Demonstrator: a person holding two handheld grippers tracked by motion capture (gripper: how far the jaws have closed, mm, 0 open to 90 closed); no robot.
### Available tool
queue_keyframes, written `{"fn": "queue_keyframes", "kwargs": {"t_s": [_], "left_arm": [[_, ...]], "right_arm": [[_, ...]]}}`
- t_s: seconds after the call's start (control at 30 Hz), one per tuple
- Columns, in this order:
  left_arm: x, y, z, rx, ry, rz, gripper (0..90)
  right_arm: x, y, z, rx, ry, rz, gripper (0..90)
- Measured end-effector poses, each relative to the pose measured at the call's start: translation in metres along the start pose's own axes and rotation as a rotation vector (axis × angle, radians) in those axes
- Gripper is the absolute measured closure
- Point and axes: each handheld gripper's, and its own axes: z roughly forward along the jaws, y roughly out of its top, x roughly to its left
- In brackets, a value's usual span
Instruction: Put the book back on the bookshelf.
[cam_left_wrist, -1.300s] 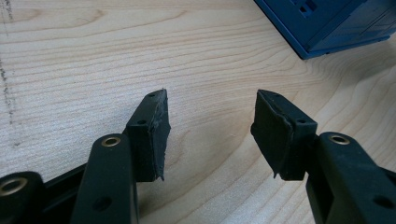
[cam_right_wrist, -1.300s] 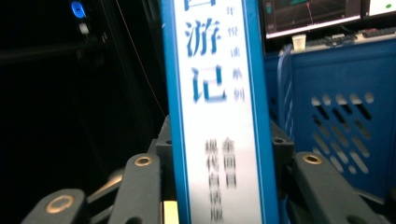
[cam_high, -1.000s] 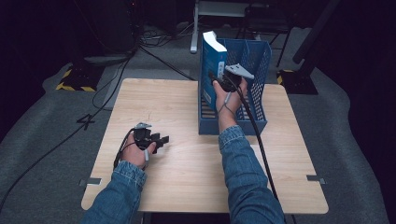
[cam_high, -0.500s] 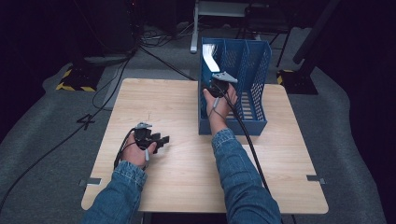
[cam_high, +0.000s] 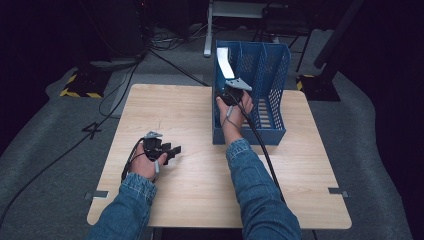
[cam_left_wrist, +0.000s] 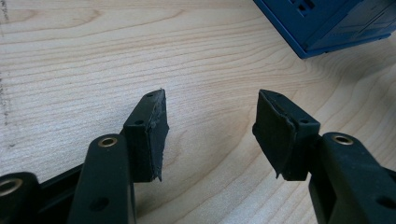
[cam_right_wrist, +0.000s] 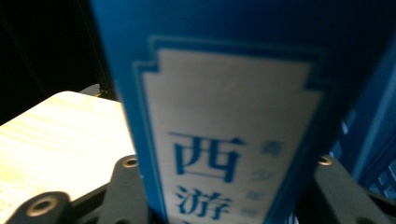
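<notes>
A thick blue book (cam_high: 225, 62) with white page edges stands in the left compartment of the blue file rack (cam_high: 270, 75). My right gripper (cam_high: 232, 85) reaches into the rack from the near side. In the right gripper view the book's spine (cam_right_wrist: 224, 116), with blue characters on a white label, fills the gap between the jaws of the right gripper (cam_right_wrist: 224, 191). These jaws have just been opening a little, with the book still between them. My left gripper (cam_high: 172, 150) rests low over the wooden table (cam_high: 175, 110), open and empty (cam_left_wrist: 210, 121).
The rack stands at the table's far right and has other slots to the right of the book. A corner of the rack (cam_left_wrist: 327, 23) lies beyond the left gripper. Cables and dark stands lie on the grey floor behind the table.
The right hand has shifted left and down, and the book has sunk deeper into the rack's left compartment. The left hand has stayed where it was.
</notes>
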Motion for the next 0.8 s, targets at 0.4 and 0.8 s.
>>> {"fn": "queue_keyframes", "kwargs": {"t_s": [0.4,0.8], "left_arm": [[0.007,-0.004,-0.011,-0.012,0.06,-0.001,37.2],[0.006,-0.004,-0.012,-0.004,0.08,0.025,35.0]], "right_arm": [[-0.01,0.013,-0.054,-0.046,0.069,0.009,42.8],[-0.046,0.013,-0.134,0.011,0.151,-0.057,36.7]]}}
